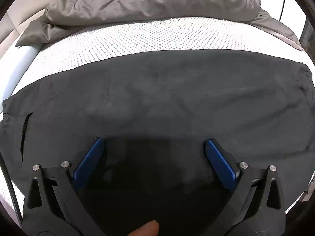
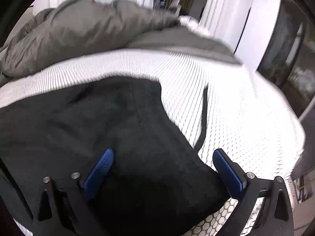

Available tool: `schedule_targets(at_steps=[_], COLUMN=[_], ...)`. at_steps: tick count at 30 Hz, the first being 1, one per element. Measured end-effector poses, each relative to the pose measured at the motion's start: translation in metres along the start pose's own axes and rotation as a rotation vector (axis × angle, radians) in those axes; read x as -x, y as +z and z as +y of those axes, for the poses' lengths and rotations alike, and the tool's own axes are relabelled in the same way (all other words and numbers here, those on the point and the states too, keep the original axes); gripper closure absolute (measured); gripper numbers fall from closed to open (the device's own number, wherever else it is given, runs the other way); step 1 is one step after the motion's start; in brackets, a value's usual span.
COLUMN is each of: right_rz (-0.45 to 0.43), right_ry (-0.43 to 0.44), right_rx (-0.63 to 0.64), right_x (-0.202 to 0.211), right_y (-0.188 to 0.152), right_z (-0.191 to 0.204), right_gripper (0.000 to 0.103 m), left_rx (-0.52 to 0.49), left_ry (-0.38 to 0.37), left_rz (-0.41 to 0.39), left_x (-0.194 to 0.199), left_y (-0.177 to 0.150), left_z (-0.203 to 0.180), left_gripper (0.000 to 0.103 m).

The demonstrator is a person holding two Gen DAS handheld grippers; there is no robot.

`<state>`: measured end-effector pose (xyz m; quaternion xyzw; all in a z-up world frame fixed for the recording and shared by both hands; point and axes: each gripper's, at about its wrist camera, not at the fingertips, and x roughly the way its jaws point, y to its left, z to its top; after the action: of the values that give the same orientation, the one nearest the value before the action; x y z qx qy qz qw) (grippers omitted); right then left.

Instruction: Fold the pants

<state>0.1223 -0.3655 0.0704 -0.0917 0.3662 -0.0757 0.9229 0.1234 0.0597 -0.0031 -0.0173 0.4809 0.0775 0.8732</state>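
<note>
Pants (image 1: 177,98) lie flat on the bed (image 1: 137,37), directly under and ahead of my left hand-held gripper (image 1: 154,143). Its jaws stand wide apart, nothing between them; blue pads (image 1: 89,161) hover over dark cloth. A fingertip (image 1: 146,229) of mine shows at the bottom edge, behind the left hand-held gripper.

My right hand-held gripper (image 2: 163,155) is likewise spread and empty. One end of the pants (image 2: 98,137) sits under its left finger and between the two; the right finger is over bare mattress (image 2: 226,108). Right view is blurred.

Materials: pants are black, matte, soft woven cloth with faint creases, a vertical seam and a pocket slit (image 1: 24,129) to the far left of the left hand-held gripper. Mattress cover is white with a fine dotted knit. Beyond the pants, a grey duvet (image 1: 147,0), bunched and slightly glossy.

Orientation: long axis runs left to right across the left hand-held gripper's view. Which end is the waist, I cannot tell for sure.
</note>
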Motion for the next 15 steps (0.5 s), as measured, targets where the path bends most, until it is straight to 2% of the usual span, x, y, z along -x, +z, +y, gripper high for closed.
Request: schedule_targets(at_steps=[1,3,5,8,9,11,12,13,15], right_rz=[-0.027,-0.056,-0.030,0.028,0.026,0.036,0.047,0.051,0.024], right_ry=[0.032,0.164,0.253,0.386,0.399,0.414,0.420,0.387,0.316], right_rx=[0.011,0.024,-0.009,-0.005,0.011,0.084,0.136,0.238,0.334], right_x=[0.007,0.017,0.018,0.016,0.014,0.020,0.016,0.017,0.021], right_y=[0.002,0.008,0.006,-0.004,-0.006,-0.016,-0.017,-0.023,-0.033], right_z=[0.008,0.038,0.068,0.128,0.143,0.175,0.183,0.194,0.195], right_gripper=[0.001,0.001,0.001,0.001,0.001,0.001,0.001,0.001,0.001], left_rx=[0.012,0.047,0.054,-0.014,-0.042,-0.098,-0.112,-0.115,-0.119], left_ry=[0.006,0.000,-0.091,-0.134,-0.141,-0.099,-0.081,-0.083,-0.085], left_rz=[0.003,-0.002,-0.065,-0.083,-0.071,-0.024,-0.039,-0.051,-0.052], left_x=[0.002,0.012,0.032,0.041,0.037,0.023,0.019,0.020,0.023], left_y=[0.000,0.001,-0.002,-0.009,-0.013,-0.022,-0.026,-0.027,-0.028], left_z=[0.000,-0.001,-0.012,-0.037,-0.047,-0.062,-0.065,-0.065,-0.060], left_gripper=[0.000,0.001,0.001,0.001,0.001,0.000,0.000,0.000,0.000])
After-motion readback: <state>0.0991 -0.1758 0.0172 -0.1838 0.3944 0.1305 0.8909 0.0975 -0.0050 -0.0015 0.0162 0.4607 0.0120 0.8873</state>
